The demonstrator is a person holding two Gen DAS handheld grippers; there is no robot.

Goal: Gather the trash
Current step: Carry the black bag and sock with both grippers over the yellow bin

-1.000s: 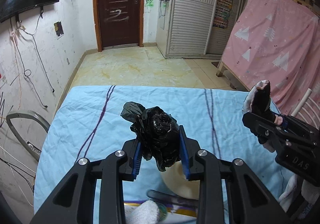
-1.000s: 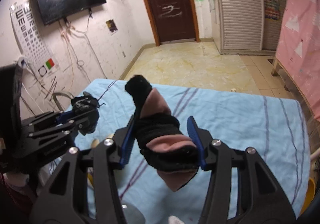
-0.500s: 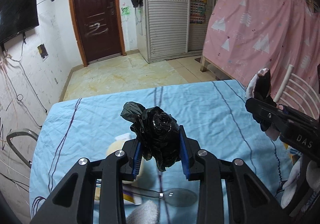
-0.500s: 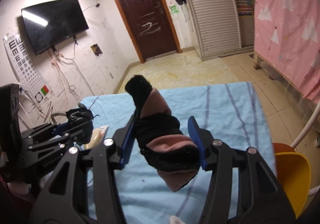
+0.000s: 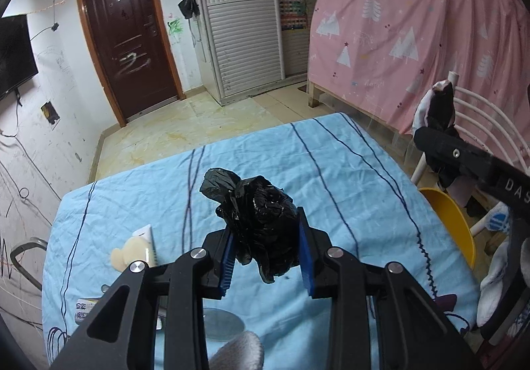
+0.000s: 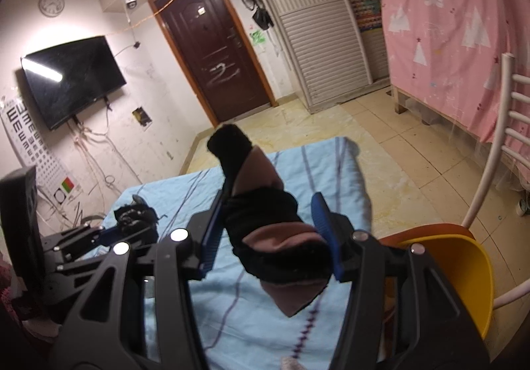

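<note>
Black crumpled plastic bag [image 5: 261, 221], glossy and balled up with a loose flap sticking out to the upper left, sits pinched between the blue pads [image 5: 228, 265] of the left gripper [image 5: 266, 262] in the left wrist view; pads press on both sides, bag lifted clear of the light blue striped tablecloth [image 5: 331, 171]. On the cloth to the lower left: a pale cream plush toy [image 5: 124, 257] touching a white tube [image 5: 149, 242], and a grey round metal disc [image 5: 223, 325] partly hidden behind the gripper's frame. Yellow plastic bowl-shaped container [image 5: 453, 224] sits past the cloth's right edge; only its inner wall shows, contents cannot be told. At far right the right gripper's black body carries a dark bundle.

Right wrist view: black and dusty-pink fabric sock-like piece [image 6: 271, 231], soft, folded, one black end poking upward and a pink tip hanging down, is clamped in the right gripper [image 6: 270, 241], held above the cloth. The yellow container [image 6: 463, 274] lies lower right beside a white slatted chair back [image 6: 497, 145]; the visible inside looks bare. Left gripper with its black bag appears at left.
</note>
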